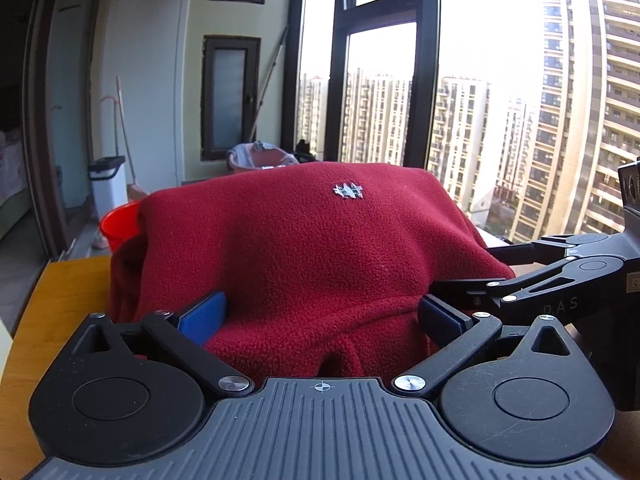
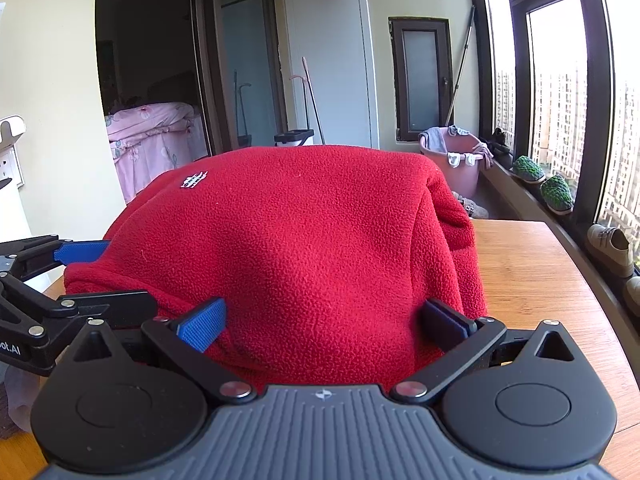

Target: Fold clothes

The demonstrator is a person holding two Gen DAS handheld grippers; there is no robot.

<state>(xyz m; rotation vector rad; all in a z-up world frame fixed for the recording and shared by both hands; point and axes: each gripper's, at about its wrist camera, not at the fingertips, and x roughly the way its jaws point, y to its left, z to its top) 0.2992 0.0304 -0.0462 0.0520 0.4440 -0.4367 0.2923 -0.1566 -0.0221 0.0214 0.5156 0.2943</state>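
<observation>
A folded red fleece garment (image 1: pixel 312 248) with a small white logo (image 1: pixel 349 190) lies heaped on the wooden table (image 1: pixel 60 300). My left gripper (image 1: pixel 320 312) is open, its blue pads (image 1: pixel 204 316) on either side of the fleece's near edge. In the right wrist view the same fleece (image 2: pixel 300 248) fills the space between the fingers of my right gripper (image 2: pixel 324 316), which is open too. Each gripper shows in the other's view: the right one (image 1: pixel 492 270) against the fleece's right side, the left one (image 2: pixel 100 276) against its left side.
Bare table (image 2: pixel 528 272) extends to the right of the fleece, up to a window sill with green slippers (image 2: pixel 556 194) and a shoe (image 2: pixel 612 244). Beyond the table stand a red bucket (image 1: pixel 120 224), a pink basin of laundry (image 2: pixel 456 160) and a white mop bucket (image 1: pixel 106 184).
</observation>
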